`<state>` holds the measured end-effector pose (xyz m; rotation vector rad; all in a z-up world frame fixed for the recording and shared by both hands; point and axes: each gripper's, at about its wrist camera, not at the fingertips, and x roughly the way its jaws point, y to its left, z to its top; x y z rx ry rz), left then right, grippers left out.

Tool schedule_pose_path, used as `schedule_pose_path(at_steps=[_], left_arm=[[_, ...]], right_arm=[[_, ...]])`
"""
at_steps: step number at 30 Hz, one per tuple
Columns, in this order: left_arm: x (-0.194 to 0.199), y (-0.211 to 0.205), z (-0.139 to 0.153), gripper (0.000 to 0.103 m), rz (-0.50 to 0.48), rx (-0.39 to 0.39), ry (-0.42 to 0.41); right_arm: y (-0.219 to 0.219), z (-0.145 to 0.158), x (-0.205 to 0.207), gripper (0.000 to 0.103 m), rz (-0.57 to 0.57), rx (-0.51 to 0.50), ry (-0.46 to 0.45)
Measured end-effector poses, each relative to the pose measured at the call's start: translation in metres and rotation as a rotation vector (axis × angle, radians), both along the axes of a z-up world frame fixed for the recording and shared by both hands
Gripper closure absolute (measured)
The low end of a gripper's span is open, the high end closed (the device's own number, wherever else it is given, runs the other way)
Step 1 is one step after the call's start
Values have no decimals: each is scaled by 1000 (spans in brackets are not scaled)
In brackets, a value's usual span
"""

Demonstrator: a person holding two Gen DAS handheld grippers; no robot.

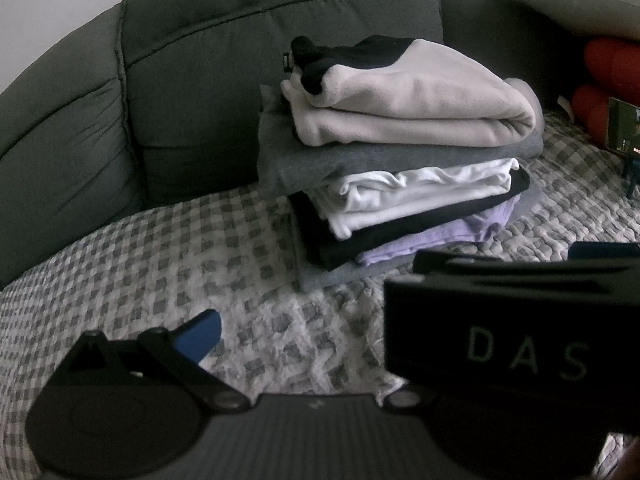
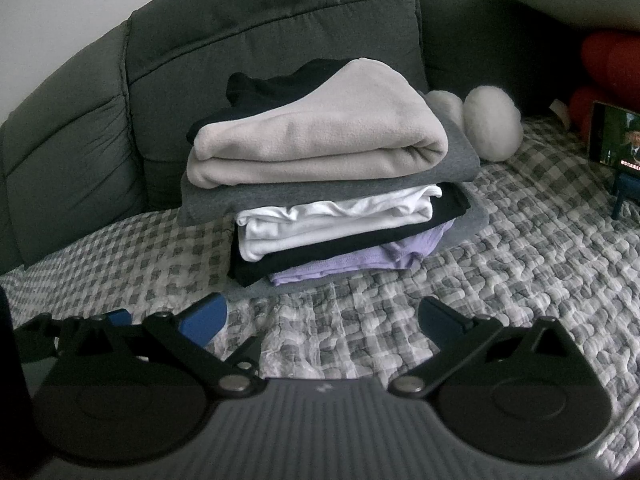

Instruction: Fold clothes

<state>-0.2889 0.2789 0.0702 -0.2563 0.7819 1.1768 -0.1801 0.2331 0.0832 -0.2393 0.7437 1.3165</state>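
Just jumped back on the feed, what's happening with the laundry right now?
Nothing is being handled. A stack of folded clothes sits on the checked blanket against the grey sofa back, with a beige fleece on top and grey, white, black and lilac pieces beneath. The right gripper hovers open and empty in front of the stack. The left gripper is partly blocked by the other tool, so its state is unclear.

Right gripper (image 2: 324, 316): black linkage arms, silver pivot screws, blue finger pads (image 2: 204, 318), ribbed grey body. Left gripper (image 1: 394, 300) matches; white "DAS" lettering.
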Motion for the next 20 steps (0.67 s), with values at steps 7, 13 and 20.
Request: schedule_pose_path(at_steps=[7, 13, 20], left_arm=[[-1, 0, -1, 1, 2, -2, 0], [0, 0, -1, 1, 4, -2, 1], [0, 0, -1, 1, 7, -1, 1]], right_arm=[[0, 0, 0, 0, 0, 0, -1], [0, 0, 0, 0, 1, -1, -1], [-1, 0, 0, 0, 3, -1, -1]])
